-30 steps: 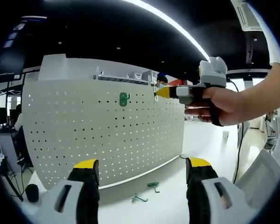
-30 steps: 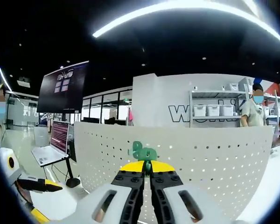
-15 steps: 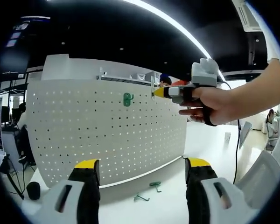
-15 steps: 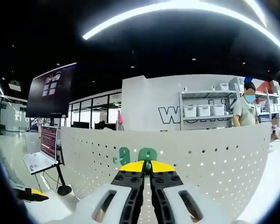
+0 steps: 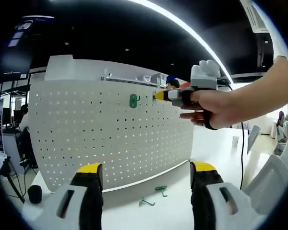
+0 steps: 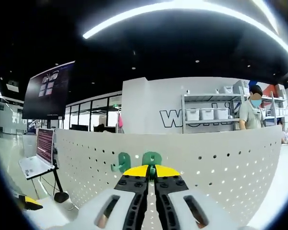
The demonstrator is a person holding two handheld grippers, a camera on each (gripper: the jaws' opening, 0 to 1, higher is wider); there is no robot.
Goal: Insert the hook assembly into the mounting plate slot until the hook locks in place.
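Right gripper view: the right gripper point(image 6: 151, 172) rises from the bottom centre with its yellow-tipped jaws pressed together on a green hook point(image 6: 151, 159). Only the hook's upper part clears the tips; its lower end is hidden between the jaws, so whether it has entered a hole cannot be determined. A second green hook point(image 6: 121, 162) sits on the board just left of the held one. Both lie against the upper edge of the white perforated mounting plate point(image 6: 221, 163), which spans the lower half of the frame.

Behind the plate, at right, a person point(image 6: 252, 115) stands beside a shelf point(image 6: 206, 115) carrying white bins. A dark wall screen point(image 6: 47, 96) occupies the upper left, and a laptop point(image 6: 38, 153) sits at mid left.

Left gripper view: the left gripper point(image 5: 146, 177) stands at the bottom with its jaws wide apart and nothing between them. The plate stands upright on a white table point(image 5: 173, 211). Two loose green hooks point(image 5: 152, 195) lie on the table at its foot, between the jaws in the frame. At upper right, a hand point(image 5: 216, 108) holds the right gripper against the plate's top edge; the hook at its tips is too small to make out.
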